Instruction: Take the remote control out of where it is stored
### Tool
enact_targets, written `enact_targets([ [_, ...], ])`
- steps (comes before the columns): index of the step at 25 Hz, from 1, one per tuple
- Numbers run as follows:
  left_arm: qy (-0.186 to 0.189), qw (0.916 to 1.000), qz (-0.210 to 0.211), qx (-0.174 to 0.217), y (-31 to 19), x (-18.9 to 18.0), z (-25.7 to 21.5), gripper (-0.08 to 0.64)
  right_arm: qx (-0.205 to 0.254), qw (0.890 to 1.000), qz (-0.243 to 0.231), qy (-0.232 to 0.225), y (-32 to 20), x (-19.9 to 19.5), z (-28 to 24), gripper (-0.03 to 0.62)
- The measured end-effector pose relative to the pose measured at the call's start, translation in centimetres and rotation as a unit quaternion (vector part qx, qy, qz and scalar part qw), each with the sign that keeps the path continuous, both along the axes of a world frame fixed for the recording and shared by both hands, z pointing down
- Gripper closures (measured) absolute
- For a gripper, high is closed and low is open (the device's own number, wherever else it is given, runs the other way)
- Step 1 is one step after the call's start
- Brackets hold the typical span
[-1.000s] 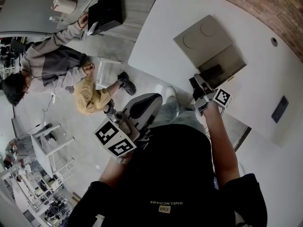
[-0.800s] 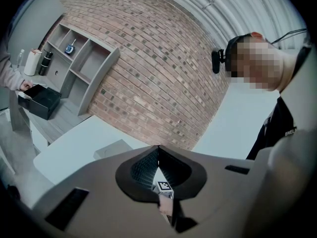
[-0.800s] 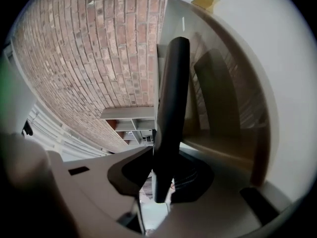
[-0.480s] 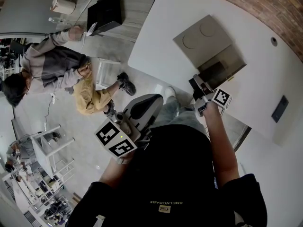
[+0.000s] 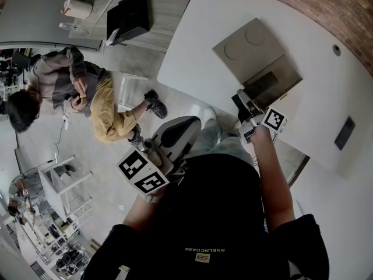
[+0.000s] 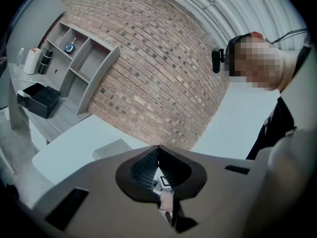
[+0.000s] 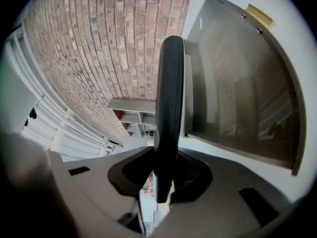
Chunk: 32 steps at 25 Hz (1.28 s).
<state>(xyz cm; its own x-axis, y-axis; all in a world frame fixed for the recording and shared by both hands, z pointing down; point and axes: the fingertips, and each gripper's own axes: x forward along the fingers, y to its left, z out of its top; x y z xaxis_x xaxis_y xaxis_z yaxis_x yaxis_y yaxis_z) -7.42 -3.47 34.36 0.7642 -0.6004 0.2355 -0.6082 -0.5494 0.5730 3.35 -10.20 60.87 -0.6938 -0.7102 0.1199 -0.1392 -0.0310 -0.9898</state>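
The black remote control (image 7: 168, 108) stands edge-on between the jaws of my right gripper (image 7: 163, 177), which is shut on its lower end. In the head view the right gripper (image 5: 246, 111) holds the remote (image 5: 238, 101) just in front of the open grey drawer (image 5: 269, 85) in the white table (image 5: 198, 51). The drawer's bare inside (image 7: 237, 98) fills the right of the right gripper view. My left gripper (image 6: 158, 150) is shut with nothing in it. It is held low by my body (image 5: 189, 123), away from the table.
A grey panel with two round marks (image 5: 247, 48) lies on the table behind the drawer. A small dark object (image 5: 344, 134) lies at the table's right. Two people (image 5: 87, 95) sit on the floor at left, near a black box (image 5: 129, 15). A brick wall with a shelf unit (image 6: 74, 58) stands beyond.
My right gripper with the remote has hardly moved. The person at the left has pulled an outstretched arm back in.
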Motion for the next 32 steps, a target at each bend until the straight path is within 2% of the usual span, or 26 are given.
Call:
enact_targets([
  [12, 0.002, 1.0, -0.001, 0.004, 0.0, 0.0, -0.1, 0.554, 0.067, 0.997, -0.03, 0.032, -0.8, -0.8, -4.5, 0.499],
  [23, 0.013, 0.9998, 0.0, 0.013, -0.4, 0.0, -0.7, 0.554, 0.151, 0.983, -0.07, 0.083, -1.6, -2.0, -10.8, 0.499],
  [32, 0.018, 0.9995, 0.01, 0.022, -1.0, 0.2, -1.7, 0.554, 0.194, 0.969, -0.076, 0.133, -1.8, -1.9, -14.7, 0.499],
])
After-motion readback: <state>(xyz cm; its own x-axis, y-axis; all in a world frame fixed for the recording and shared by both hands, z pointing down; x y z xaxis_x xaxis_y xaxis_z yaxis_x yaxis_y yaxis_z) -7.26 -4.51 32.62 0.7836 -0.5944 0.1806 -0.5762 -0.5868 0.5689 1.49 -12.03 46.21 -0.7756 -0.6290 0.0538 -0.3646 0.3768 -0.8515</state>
